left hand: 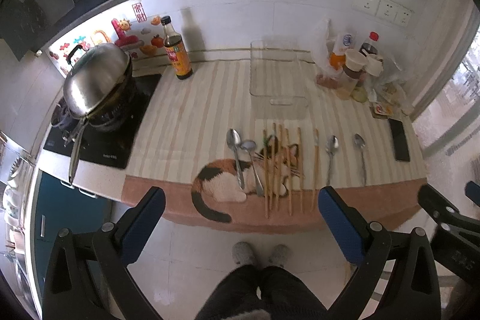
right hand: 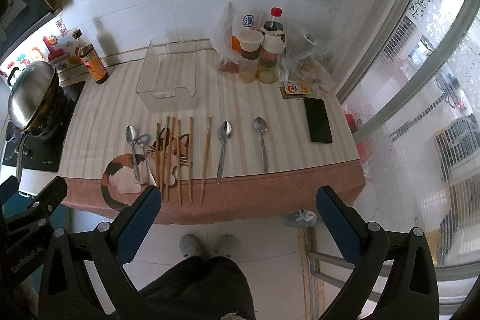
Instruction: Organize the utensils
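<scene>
Far left sits a wok (left hand: 96,80) – then two spoons (left hand: 243,158) touching, chopsticks (left hand: 282,167) near the edge, two spoons (right hand: 243,146) apart, a phone (right hand: 318,119). A clear tray (right hand: 168,80) lies beyond on the surface (right hand: 114,98). Left gripper (left hand: 241,218) and right gripper (right hand: 238,215) – fingers apart, empty.

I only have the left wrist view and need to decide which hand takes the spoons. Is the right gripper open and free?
Observer: Yes. The right gripper is open, nothing between its fingers, held in front of the table.
Operator: Anything on the floor under the table's right end? My view is blocked there.
Observer: A pale blue slipper-like thing lies there, just below the cloth's edge.
</scene>
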### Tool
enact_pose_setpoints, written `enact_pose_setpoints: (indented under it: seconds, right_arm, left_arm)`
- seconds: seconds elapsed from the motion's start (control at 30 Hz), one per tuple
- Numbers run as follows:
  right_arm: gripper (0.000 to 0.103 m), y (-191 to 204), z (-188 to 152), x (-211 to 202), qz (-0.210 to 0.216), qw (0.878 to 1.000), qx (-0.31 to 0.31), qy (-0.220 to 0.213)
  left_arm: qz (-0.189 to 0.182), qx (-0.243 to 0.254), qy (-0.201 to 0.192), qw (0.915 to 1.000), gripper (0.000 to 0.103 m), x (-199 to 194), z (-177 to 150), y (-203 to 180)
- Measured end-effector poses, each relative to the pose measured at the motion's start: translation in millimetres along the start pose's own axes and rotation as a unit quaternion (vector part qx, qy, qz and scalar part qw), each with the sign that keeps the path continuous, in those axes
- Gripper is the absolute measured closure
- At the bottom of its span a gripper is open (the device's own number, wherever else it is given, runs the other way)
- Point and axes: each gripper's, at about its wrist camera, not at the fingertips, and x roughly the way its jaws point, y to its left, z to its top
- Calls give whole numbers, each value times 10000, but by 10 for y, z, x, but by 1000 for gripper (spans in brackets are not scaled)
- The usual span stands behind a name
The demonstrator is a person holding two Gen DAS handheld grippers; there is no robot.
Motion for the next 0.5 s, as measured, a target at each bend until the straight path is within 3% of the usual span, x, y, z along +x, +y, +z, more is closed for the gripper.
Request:
enact_pose_setpoints:
  seconds: [0.17, 0.3, 0.43, 0.5]
  right_arm:
    - [0, -10, 95, 283, 103, 9997, 205, -103]
    - [5, 63, 154, 750, 332, 9989, 321, 89]
    - [33, 235, 163, 1422, 467, 9970, 356, 497]
    - [48, 317, 171, 1785, 574, 9951, 362, 714]
  left_arm:
    - [427, -53, -119, 9990, 0, 433, 198, 83]
    - [581, -23, 121, 9982, 0, 970, 227, 142]
    - [431, 30, 688, 9967, 1, 1615, 210, 115]
    - [272, -9, 1043, 9942, 8, 1935, 171, 89]
